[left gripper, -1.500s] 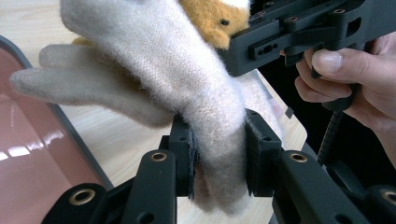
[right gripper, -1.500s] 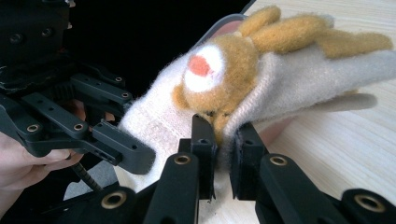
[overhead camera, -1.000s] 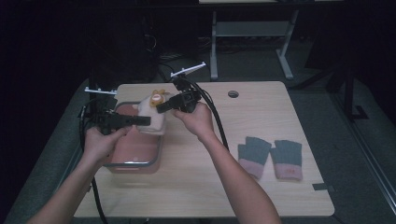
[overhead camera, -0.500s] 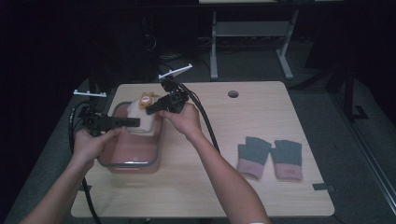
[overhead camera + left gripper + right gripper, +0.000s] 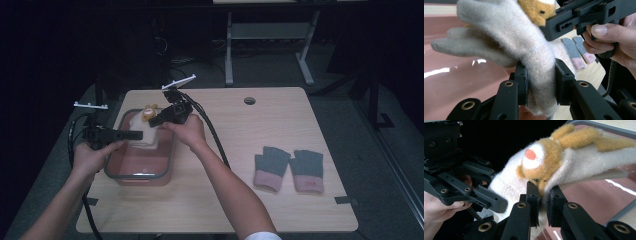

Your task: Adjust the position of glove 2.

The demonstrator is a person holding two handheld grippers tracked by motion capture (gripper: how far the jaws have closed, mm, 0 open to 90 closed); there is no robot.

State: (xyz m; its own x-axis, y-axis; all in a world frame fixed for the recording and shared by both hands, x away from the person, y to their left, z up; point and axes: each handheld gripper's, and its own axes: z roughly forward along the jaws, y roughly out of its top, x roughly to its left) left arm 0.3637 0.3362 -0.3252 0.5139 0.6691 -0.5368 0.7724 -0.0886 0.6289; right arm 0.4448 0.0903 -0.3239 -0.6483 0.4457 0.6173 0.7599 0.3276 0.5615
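- Worktop (image 5: 260, 200): pale wood, dark floor around it.
- Bin (image 5: 116, 172): pink, clear, grey rim, at the worktop's left.
- Grey gloves (image 5: 289, 167): a pair lying flat, well apart to the right.
- Cream glove (image 5: 145, 136): held above the bin, orange plush animal (image 5: 541, 162) sewn on. Soft, light knit; limp, fingers droop; not fragile. Best held by the cuff and the thick body.
- Left claw (image 5: 540, 82): clamped on the glove's cuff end.
- Right claw (image 5: 542, 195): pinched on knit just under the animal.
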